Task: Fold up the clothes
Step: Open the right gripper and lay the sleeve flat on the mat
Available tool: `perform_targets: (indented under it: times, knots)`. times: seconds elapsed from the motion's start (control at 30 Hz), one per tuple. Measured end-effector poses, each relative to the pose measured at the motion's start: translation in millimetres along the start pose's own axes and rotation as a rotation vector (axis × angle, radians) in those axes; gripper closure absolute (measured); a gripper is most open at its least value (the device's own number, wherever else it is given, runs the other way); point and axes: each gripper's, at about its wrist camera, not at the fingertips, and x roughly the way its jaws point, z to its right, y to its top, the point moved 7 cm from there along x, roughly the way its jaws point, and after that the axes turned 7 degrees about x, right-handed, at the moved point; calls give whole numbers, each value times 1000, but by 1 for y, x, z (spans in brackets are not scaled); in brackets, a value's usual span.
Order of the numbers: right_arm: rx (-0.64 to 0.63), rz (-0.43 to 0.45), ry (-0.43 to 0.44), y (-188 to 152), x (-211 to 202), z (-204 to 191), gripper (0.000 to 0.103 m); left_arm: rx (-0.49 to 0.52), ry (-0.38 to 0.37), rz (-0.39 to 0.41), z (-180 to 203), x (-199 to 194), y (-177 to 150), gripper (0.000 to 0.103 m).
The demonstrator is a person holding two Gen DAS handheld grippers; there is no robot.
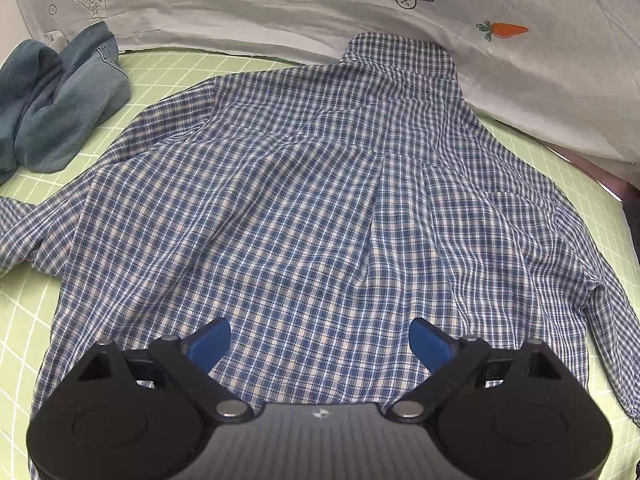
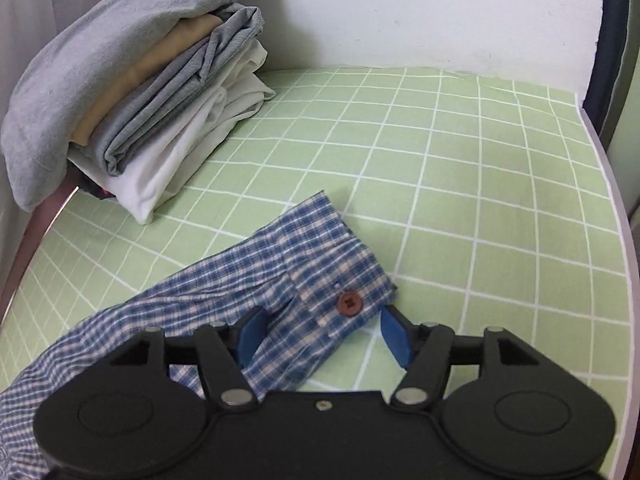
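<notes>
A blue and white checked shirt [image 1: 304,200] lies spread back-up on the green gridded sheet, collar at the far side. My left gripper [image 1: 320,338] hovers over its lower hem, jaws wide open with nothing between the blue pads. In the right wrist view the shirt's sleeve [image 2: 224,280] stretches out over the sheet, its cuff [image 2: 340,276] flat with a brown button [image 2: 349,303]. My right gripper [image 2: 320,330] stands open around the near edge of the cuff; the pads [image 2: 394,336] do not press the cloth.
A rolled blue denim garment [image 1: 60,108] lies at the far left. A white printed cloth [image 1: 320,8] covers the far side. A stack of folded clothes [image 2: 132,92] sits at the back left by the white wall. The bed edge [image 2: 616,216] runs along the right.
</notes>
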Motion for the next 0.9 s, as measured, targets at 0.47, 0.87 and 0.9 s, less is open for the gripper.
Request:
perform_targets:
  times: [0.47,0.87,0.9]
  knots:
    - [-198,72,-82,30,21,-4,44,-2,18,43,-8,-20,2,8]
    - [-423,72,242,-61,-81,-47,0,-138,35,184,-72,-82,-35,8]
    - [-448,65,272,-73,-90,-52,0,-143,43,193,-81,-88,-40,8]
